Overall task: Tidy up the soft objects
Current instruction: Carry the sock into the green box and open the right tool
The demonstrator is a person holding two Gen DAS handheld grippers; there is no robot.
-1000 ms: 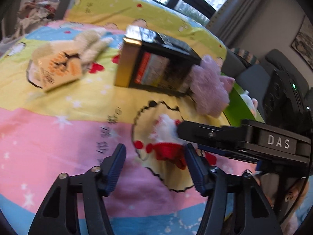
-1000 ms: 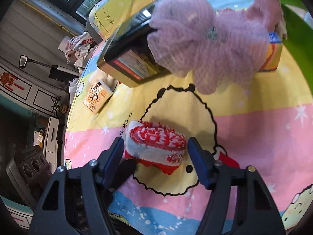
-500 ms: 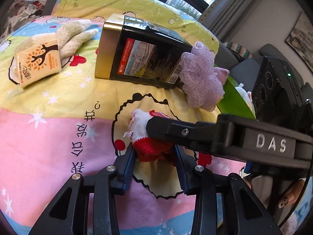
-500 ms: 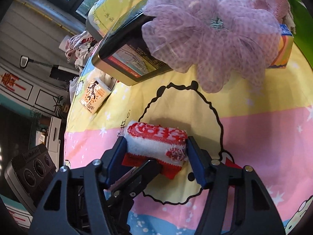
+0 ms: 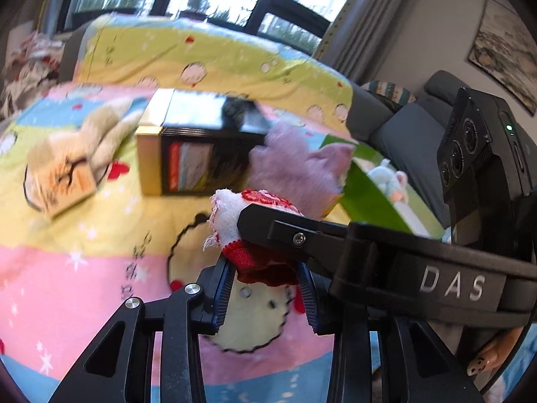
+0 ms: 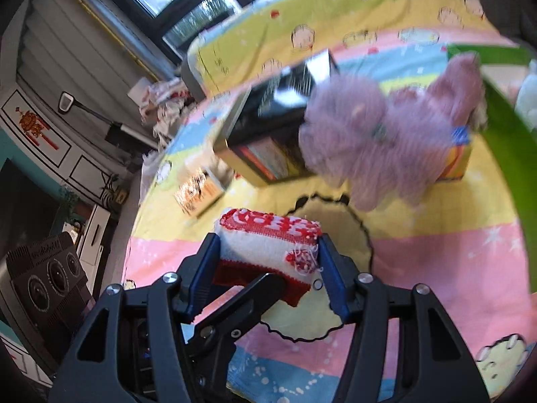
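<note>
A folded red-and-white knitted cloth (image 5: 241, 211) (image 6: 268, 238) is held in the air above the cartoon bedspread (image 5: 100, 268) by both grippers at once. My left gripper (image 5: 265, 282) is shut on its red lower edge. My right gripper (image 6: 268, 268) is shut on its two ends; its finger (image 5: 302, 235) crosses the left wrist view over the cloth. A purple mesh bath pouf (image 5: 295, 168) (image 6: 379, 151) lies beyond, against a black and gold box (image 5: 198, 154) (image 6: 268, 134).
A green bin (image 5: 372, 194) (image 6: 503, 127) with a small plush toy (image 5: 389, 181) stands to the right. A cream plush (image 5: 100, 134) and an orange tissue pack (image 5: 63, 181) (image 6: 198, 191) lie left. A colourful small box (image 6: 456, 161) sits behind the pouf.
Both grippers closed on the red-and-white cloth and lifted it off the bedspread. The views tilted up and show more of the window and room.
</note>
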